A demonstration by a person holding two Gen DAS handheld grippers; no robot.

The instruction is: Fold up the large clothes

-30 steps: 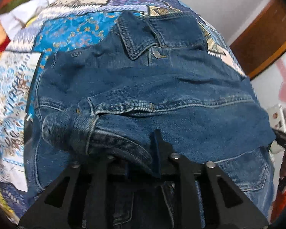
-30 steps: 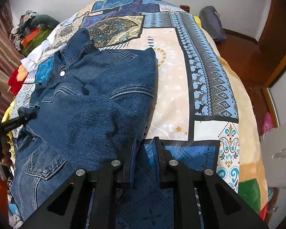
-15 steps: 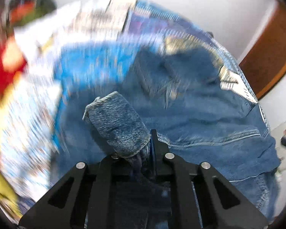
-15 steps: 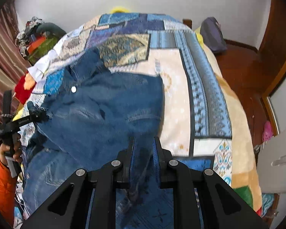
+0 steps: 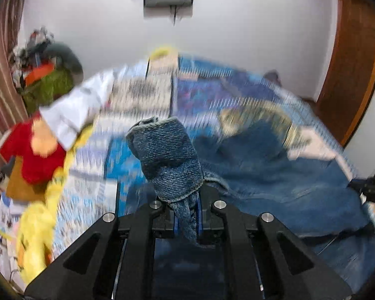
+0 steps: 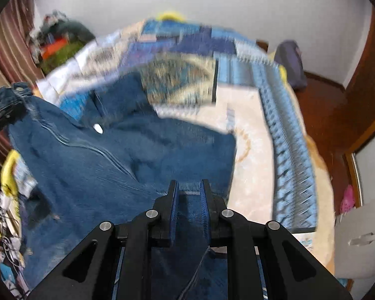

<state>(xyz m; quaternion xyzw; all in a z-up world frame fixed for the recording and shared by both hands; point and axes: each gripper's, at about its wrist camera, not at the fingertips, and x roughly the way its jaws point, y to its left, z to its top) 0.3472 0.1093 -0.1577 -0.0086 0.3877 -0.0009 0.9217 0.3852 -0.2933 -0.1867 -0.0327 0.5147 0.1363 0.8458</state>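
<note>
A blue denim jacket (image 6: pixel 117 155) lies partly lifted over a patchwork quilt on the bed (image 6: pixel 250 135). My left gripper (image 5: pixel 187 207) is shut on a bunched fold of the jacket's hem (image 5: pixel 170 160), which sticks up between the fingers. It also shows at the left edge of the right wrist view (image 6: pixel 10 110), holding the denim raised. My right gripper (image 6: pixel 189 195) is shut on the jacket's other edge, with denim running between the pads. The rest of the jacket (image 5: pixel 275 175) stretches between the two grippers. Both views are motion-blurred.
A heap of clothes (image 5: pixel 42 75) sits at the bed's far left by a striped curtain. Red and yellow garments (image 5: pixel 35 160) lie at the left edge. A wooden door frame (image 5: pixel 357 70) and floor (image 6: pixel 322 115) are at the right. A white wall is behind.
Both grippers have risen and tilted up, lifting the jacket's lower edge off the bed. The wall and far end of the bed have come into view.
</note>
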